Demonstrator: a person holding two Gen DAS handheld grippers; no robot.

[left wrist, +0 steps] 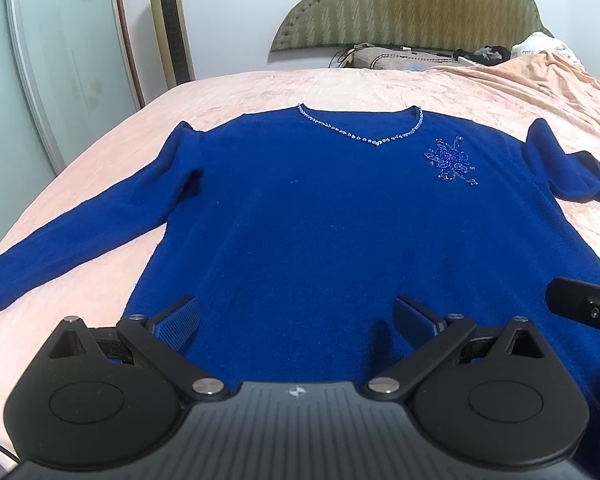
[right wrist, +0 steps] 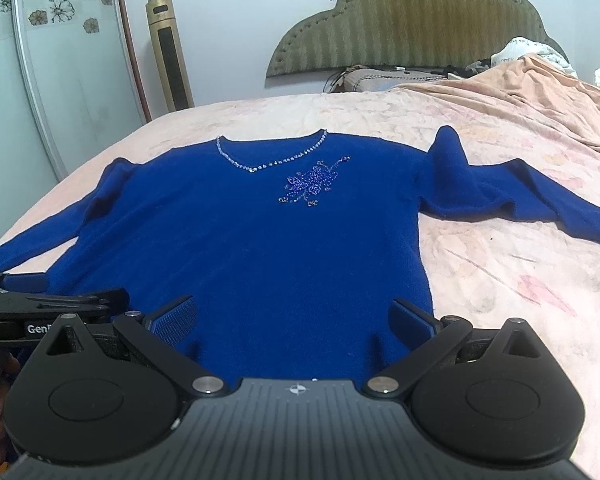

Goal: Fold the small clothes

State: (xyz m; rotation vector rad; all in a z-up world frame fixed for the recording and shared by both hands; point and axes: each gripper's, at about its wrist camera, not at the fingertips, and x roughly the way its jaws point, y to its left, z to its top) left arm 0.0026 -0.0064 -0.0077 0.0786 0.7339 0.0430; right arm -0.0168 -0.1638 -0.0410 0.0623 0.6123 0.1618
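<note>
A royal-blue sweater (left wrist: 320,216) with a beaded V-neck and a beaded flower lies flat, front up, on a pink bed; it also shows in the right wrist view (right wrist: 252,240). Both sleeves spread outward, the right one (right wrist: 500,196) bunched near the shoulder. My left gripper (left wrist: 296,320) is open and empty, hovering over the hem on the left part. My right gripper (right wrist: 294,320) is open and empty over the hem's right part, its right fingertip near the side edge. Each gripper's body shows at the edge of the other's view.
The pink bedspread (left wrist: 100,152) covers the bed. A padded headboard (left wrist: 412,4) and clutter with pillows (left wrist: 400,58) sit at the far end. A gold tower fan (left wrist: 170,24) and a wardrobe door (left wrist: 52,60) stand at the left.
</note>
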